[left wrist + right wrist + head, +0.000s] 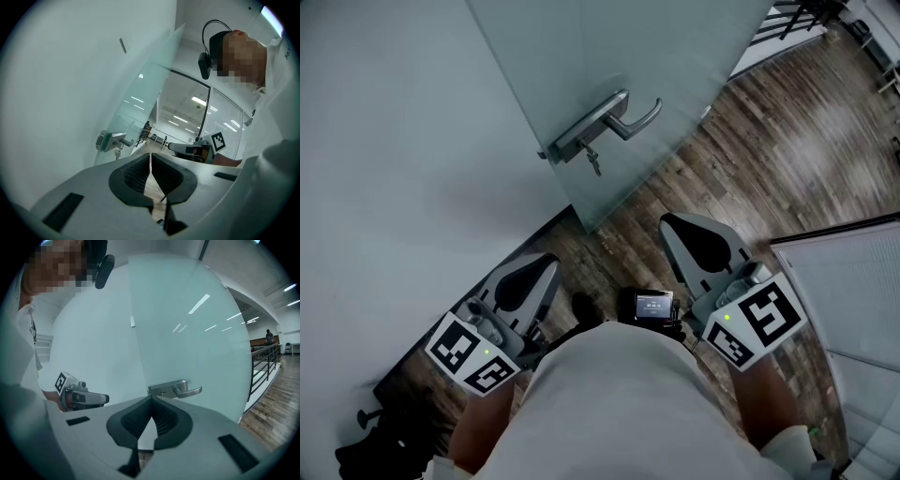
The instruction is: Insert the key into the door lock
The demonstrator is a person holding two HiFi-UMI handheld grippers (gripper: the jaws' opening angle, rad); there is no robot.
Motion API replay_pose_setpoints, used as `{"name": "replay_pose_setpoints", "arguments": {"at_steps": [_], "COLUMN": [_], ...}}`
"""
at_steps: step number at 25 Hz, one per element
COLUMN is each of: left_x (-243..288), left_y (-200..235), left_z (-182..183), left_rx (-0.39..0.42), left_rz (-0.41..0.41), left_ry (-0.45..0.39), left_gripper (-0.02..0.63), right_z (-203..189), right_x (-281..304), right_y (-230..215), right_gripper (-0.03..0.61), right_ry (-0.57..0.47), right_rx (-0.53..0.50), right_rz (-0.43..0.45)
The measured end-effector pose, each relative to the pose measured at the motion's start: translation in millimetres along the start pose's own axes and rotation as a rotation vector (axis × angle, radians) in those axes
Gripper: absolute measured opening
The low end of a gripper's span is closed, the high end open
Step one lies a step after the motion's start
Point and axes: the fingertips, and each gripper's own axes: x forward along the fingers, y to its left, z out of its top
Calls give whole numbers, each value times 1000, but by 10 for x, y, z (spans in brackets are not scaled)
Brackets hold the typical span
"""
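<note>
A frosted glass door (pixel 581 56) carries a silver lever handle (pixel 609 120) on its edge plate. A small key (pixel 593 162) hangs from the lock just below the lever. In the left gripper view the handle (pixel 112 139) and the key (pixel 118 151) are ahead and to the left. The right gripper view has the handle (pixel 176 389) just past the jaw tips. My left gripper (pixel 546 266) is low at the left, shut and empty. The right gripper (pixel 671 223) is shut with nothing in it, below and right of the handle. Both stay well short of the door.
A pale wall (pixel 384 141) stands left of the door. Dark wood floor (pixel 787 159) stretches to the right, with a black railing (pixel 797 19) far off and a white slatted partition (pixel 853 300) close on the right. A small black device (pixel 654 306) sits at the person's waist.
</note>
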Motion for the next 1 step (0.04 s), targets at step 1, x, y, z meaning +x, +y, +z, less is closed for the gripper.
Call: {"name": "replay_pose_setpoints", "arguments": {"at_steps": [1], "left_x": [0], "left_y": [1], "left_z": [-8], "left_rx": [-2], "left_rz": [-1], "left_ry": [1], "left_gripper": [26], "right_z": [-8], "right_x": [-1], "right_y": [-1], "right_gripper": [12], "right_ry": [3], "right_rx": [0], "right_rz": [-2]}}
